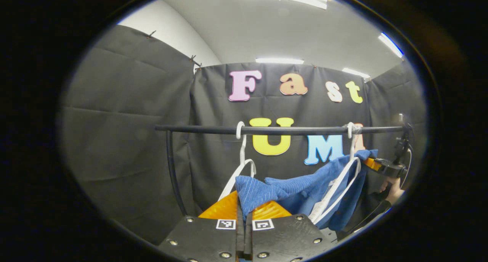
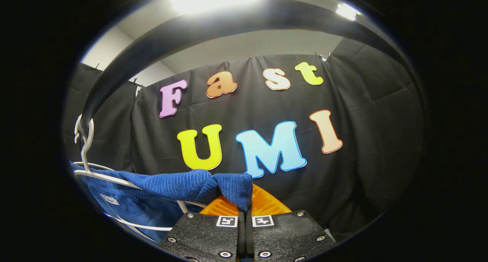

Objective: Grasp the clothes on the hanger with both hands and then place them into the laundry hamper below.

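Left gripper view: left gripper [image 1: 244, 212] at bottom centre, fingers together and clamped on a corner of the blue ribbed cloth [image 1: 305, 191], a soft towel-like knit with fine parallel ridges. The cloth drapes rightward across a white wire hanger [image 1: 339, 185]; a second white hanger [image 1: 240, 166] hangs bare near it on the left. Both hook over one round black rail [image 1: 267, 130], carried by a curved black upright [image 1: 173, 170]. Two hangers counted, one cloth. At far right the right gripper [image 1: 375, 164] touches the cloth's far end; its fingertips are buried in fabric, and a hand [image 1: 392, 187] holding it is cut off at the edge. Right gripper view: right gripper [image 2: 244, 210], fingers closed and pinching a bunched blue fold. The cloth stretches left over one hanger [image 2: 110, 180]; a small white label [image 2: 108, 199] is too small to read. The rail [image 2: 228, 21] arcs close overhead, blurred.
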A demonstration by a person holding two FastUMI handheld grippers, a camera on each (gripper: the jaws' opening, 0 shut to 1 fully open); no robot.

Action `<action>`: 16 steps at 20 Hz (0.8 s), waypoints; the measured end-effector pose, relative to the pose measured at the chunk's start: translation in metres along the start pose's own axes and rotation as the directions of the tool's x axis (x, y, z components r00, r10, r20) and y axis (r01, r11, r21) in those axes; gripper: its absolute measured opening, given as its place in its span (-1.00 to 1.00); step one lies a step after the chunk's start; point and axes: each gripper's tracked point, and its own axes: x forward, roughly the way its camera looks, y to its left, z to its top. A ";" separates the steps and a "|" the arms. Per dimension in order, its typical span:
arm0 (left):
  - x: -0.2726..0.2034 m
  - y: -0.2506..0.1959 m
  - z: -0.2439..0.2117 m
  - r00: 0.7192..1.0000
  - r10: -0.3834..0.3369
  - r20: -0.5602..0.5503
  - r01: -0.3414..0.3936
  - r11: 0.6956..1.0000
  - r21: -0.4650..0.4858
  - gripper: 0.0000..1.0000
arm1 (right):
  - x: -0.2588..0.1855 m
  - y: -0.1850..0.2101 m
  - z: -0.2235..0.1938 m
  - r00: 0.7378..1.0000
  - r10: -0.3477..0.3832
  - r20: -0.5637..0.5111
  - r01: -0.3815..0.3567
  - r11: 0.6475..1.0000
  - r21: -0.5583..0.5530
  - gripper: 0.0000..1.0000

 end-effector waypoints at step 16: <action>0.070 -0.003 -0.053 0.983 -0.165 -0.081 0.151 0.976 -0.157 -0.98 | 0.024 -0.016 -0.032 0.999 -0.054 -0.004 0.053 0.994 -0.099 -1.00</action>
